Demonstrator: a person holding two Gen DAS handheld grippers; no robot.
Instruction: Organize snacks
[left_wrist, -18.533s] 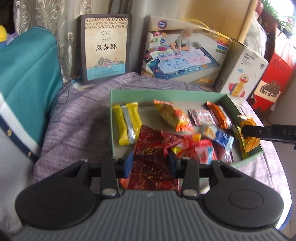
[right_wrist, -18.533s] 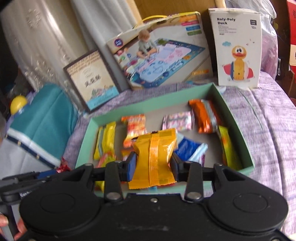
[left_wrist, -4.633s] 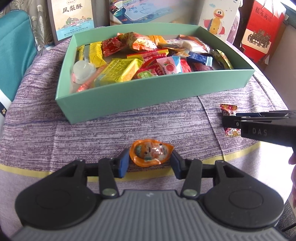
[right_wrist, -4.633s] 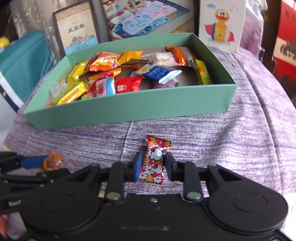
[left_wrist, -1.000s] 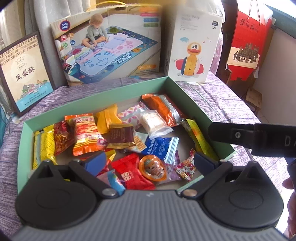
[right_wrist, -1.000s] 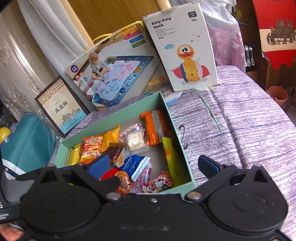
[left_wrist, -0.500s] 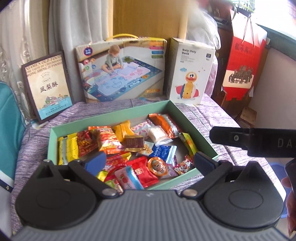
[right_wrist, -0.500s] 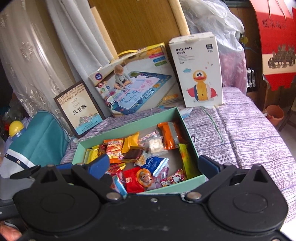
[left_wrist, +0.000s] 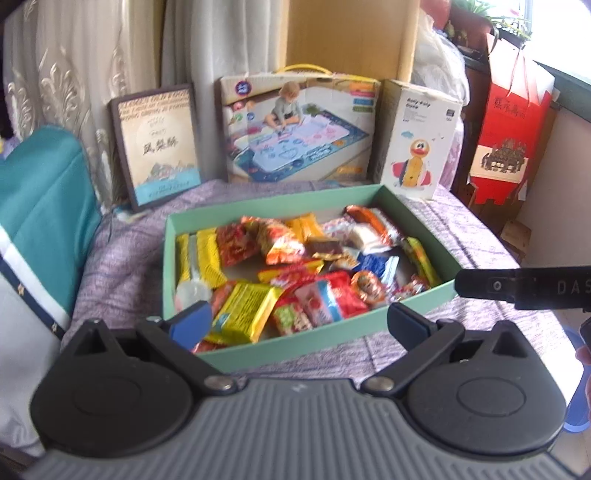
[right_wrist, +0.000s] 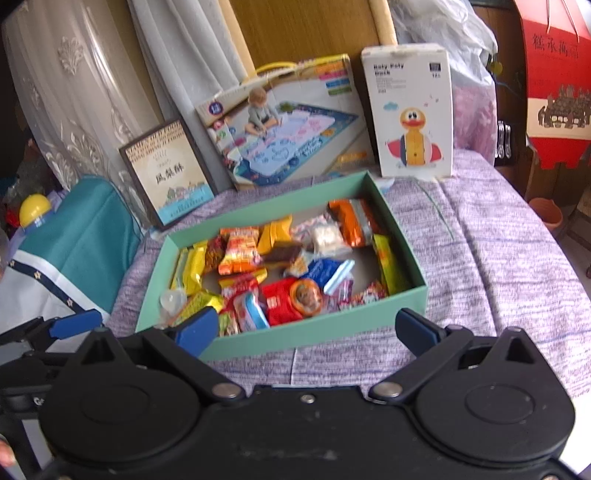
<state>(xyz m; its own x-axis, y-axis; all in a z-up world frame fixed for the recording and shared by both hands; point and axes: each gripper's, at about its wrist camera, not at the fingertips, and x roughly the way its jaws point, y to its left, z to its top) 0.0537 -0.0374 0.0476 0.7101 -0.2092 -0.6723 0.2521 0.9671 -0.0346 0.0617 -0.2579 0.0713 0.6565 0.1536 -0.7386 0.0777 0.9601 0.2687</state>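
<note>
— What does the right wrist view show that the left one misses?
— A yellow ball (right_wrist: 34, 207) beyond the teal cushion (right_wrist: 79, 236), and the left gripper's blue fingers (right_wrist: 75, 323) at its left edge. The left view catches the right gripper (left_wrist: 524, 287) as a black bar.
— And the fingers?
— The left gripper (left_wrist: 297, 321) and the right gripper (right_wrist: 306, 326) both have fingers spread wide, holding and touching nothing.
— The snacks?
— The snacks (left_wrist: 295, 273) lie heaped inside the green box (left_wrist: 332, 332) on the purple-covered tabletop (right_wrist: 498, 258) — the round orange candy (right_wrist: 304, 293) near its front wall.
</note>
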